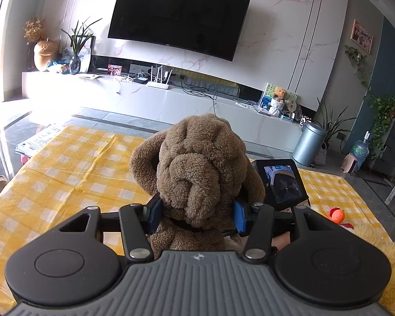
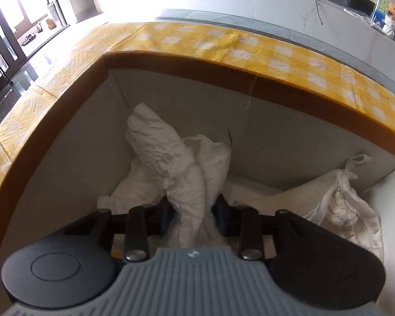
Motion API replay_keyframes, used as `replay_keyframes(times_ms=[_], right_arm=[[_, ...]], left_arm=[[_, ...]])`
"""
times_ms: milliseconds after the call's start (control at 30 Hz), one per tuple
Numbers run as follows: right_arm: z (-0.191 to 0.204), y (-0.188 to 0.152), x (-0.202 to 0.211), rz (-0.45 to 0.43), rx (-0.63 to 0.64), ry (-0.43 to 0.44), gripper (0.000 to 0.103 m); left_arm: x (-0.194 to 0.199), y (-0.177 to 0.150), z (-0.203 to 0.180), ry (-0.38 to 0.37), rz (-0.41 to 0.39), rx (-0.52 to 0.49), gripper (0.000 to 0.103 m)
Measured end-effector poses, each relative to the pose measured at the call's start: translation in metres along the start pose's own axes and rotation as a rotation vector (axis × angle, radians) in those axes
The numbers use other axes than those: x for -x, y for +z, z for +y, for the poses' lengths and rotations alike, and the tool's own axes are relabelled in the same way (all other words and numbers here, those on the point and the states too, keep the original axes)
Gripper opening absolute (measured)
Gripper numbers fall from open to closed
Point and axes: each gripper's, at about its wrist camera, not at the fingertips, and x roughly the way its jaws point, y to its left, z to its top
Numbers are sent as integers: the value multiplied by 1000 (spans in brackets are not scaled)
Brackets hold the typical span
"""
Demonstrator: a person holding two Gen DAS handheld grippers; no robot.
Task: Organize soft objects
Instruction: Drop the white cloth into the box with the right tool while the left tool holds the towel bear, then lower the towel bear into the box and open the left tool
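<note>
Two grippers were busy: the left gripper [image 1: 197,214] clamped a brown plush toy [image 1: 197,163] above the yellow checked cloth [image 1: 73,173]; the right gripper [image 2: 193,210], jaws part open, straddled a white cloth [image 2: 171,158] inside the box [image 2: 171,63], pads apparently loose.

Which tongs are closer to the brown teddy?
Left. The left tongs squeeze the brown teddy itself; the right tongs are down in the box, around white cloth.

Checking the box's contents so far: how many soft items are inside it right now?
2: a crumpled white cloth in the box, between the right gripper's fingers, and a white drawstring pouch at right. More may be hidden.
</note>
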Motion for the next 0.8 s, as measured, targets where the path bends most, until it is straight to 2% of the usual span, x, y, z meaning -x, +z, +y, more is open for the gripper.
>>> replay_keyframes(times_ms=[33,100,200,267,300,400,467,533,667,800], right_arm=[[1,0,0,-3,12,-30,68],[6,-4,1,5,49,-79,81],[11,-6,13,-4,88,-75,82],[14,-6,26,-43,120,-113,93],[17,-10,36,-78,157,-159,98],[23,-22,63,-166,281,-309,100],[19,-29,84,-202,301,-356,100],[6,-33,108,-235,262,-346,100],[-24,-48,155,-324,151,-271,100],[-50,-67,183,-392,55,-210,101]], left_arm=[[0,0,0,4,10,7,60],[0,0,2,1,23,16,60],[3,2,4,-14,12,24,60],[6,4,4,-20,5,30,60],[7,4,4,-21,5,34,60],[6,5,6,-21,18,50,60],[4,4,5,-26,29,53,60],[2,3,3,-37,43,47,60],[-3,0,-8,-50,55,18,60],[-11,-7,-23,-84,90,-3,60]])
